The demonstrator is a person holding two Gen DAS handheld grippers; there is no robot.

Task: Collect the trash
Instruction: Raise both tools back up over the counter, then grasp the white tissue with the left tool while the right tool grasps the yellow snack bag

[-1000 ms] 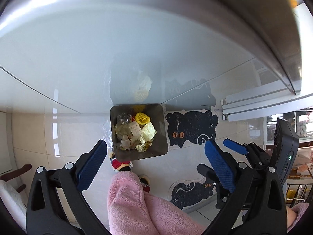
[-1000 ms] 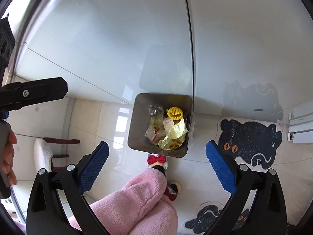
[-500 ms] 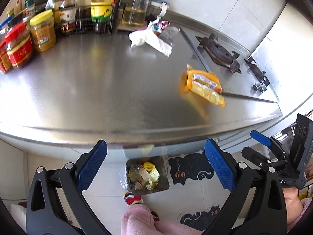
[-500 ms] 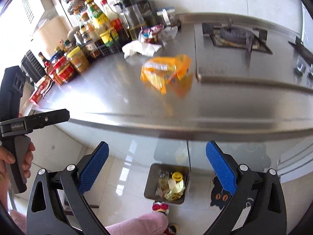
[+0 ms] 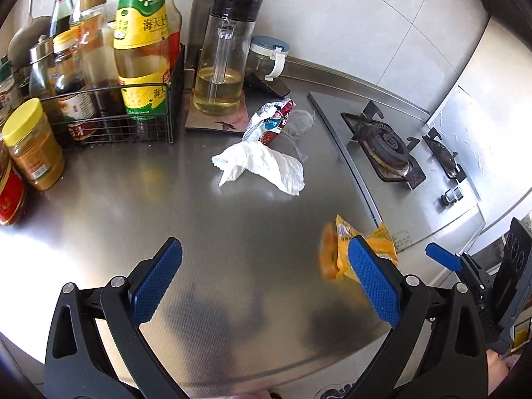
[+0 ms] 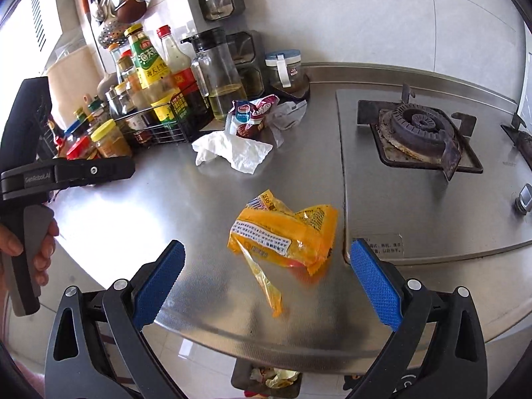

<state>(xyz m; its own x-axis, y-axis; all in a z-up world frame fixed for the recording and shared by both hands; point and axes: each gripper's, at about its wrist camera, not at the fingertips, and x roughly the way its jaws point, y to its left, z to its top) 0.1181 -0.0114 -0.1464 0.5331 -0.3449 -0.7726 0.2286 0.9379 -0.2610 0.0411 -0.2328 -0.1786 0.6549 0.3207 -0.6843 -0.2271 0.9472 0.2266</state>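
A yellow snack wrapper point(image 6: 286, 232) lies near the front edge of the steel counter; in the left wrist view it point(image 5: 342, 242) is partly behind my right-hand finger. A crumpled white tissue point(image 5: 262, 166) point(image 6: 232, 153) lies farther back. A red and white wrapper point(image 5: 272, 121) point(image 6: 252, 114) and a clear plastic scrap point(image 5: 301, 123) lie behind it. My left gripper point(image 5: 266, 279) is open and empty over the counter's front. My right gripper point(image 6: 266, 282) is open and empty, with the yellow wrapper just ahead between its fingers. The trash bin point(image 6: 266, 377) shows below the counter edge.
A wire rack of sauce bottles point(image 5: 133, 66) and jars point(image 5: 33, 146) fills the left back. An oil dispenser point(image 5: 222, 63) and a small lidded jar point(image 5: 266, 56) stand behind the trash. A gas hob point(image 6: 419, 133) lies to the right.
Both grippers have risen from looking down at the floor bin to over the counter, and have moved forward toward the trash. Both stay open.
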